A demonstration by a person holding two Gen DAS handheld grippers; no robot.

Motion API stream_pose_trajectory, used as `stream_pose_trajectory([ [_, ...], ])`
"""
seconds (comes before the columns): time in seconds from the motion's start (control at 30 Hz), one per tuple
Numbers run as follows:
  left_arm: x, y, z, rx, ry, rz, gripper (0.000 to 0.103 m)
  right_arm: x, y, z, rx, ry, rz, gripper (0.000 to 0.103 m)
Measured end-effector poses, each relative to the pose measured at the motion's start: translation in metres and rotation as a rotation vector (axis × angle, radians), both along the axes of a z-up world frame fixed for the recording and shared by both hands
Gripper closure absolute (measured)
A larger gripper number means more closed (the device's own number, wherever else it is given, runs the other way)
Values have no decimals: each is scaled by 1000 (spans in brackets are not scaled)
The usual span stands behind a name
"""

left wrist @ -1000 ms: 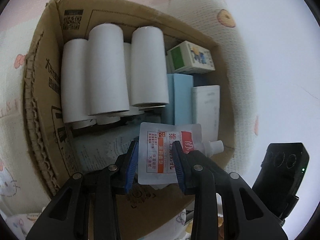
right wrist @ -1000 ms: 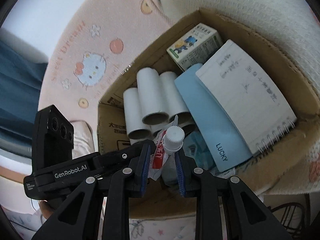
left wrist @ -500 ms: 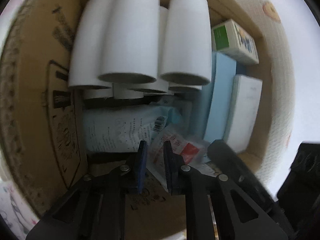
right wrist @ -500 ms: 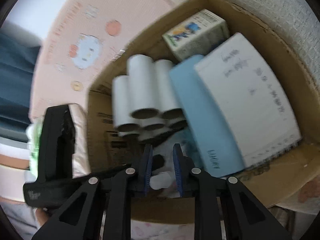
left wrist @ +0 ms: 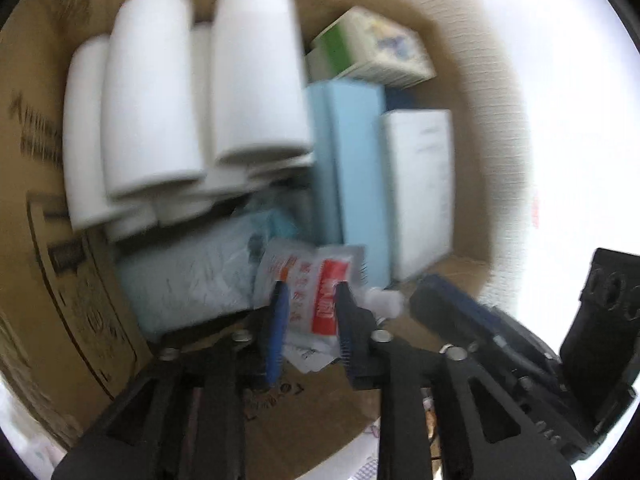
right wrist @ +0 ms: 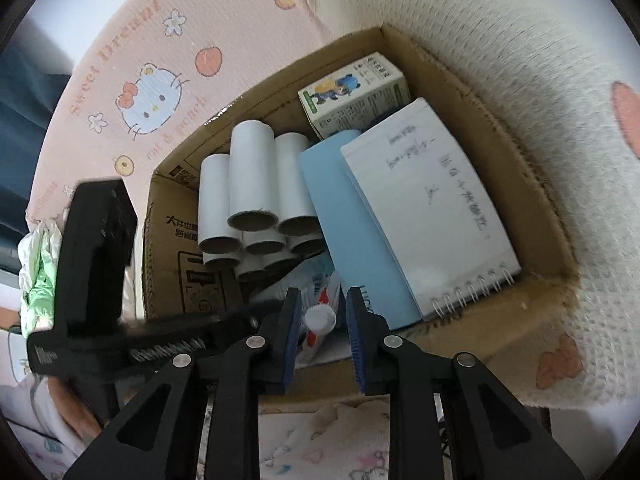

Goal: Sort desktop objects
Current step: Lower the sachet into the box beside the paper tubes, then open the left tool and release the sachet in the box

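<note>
Here pouch [left wrist: 316,288] flat in box [left wrist: 44,264], spout [left wrist: 384,300] pointing right.

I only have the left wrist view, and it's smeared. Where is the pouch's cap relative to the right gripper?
Observer: In the right wrist view, the white cap of the pouch sits between the fingers of the right gripper. The jaws are set narrow, but I cannot tell whether the pads pinch it.
Operator: Is the white block beside the blue one a box?
Observer: No, it is a spiral-bound notebook with handwriting on its page.
Operator: And the white cylinders?
Observer: They are hollow tubes, brown inside, with their open ends toward the camera.
</note>
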State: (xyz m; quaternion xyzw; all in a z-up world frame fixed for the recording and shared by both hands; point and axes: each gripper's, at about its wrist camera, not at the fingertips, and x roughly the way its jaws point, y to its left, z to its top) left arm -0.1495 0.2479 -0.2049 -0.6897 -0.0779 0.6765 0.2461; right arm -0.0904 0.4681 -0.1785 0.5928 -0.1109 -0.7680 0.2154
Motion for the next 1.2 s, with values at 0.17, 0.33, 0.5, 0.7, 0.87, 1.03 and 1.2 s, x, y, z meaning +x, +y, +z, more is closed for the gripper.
stream_pose_trajectory([
  [0.17,-12,-5,16,69,54,-62,68,10,-8,0,26,15,4,84],
  [0.33,-23,3,24,115,42,-121,69,17,-20,-10,87,25,16,84],
  [0.5,-9,28,17,90,28,-209,69,15,-28,-12,114,37,47,84],
  [0.7,-6,39,10,114,-52,-245,69,6,-37,-18,151,-2,84,84],
  [0.87,-6,43,6,108,-72,-281,90,-2,-38,-24,140,-48,98,88],
  [1.03,-7,41,4,107,-103,-275,90,2,-41,-21,125,-39,106,88],
  [1.2,-5,25,26,86,-63,-238,90,4,-55,-4,25,-25,138,88],
])
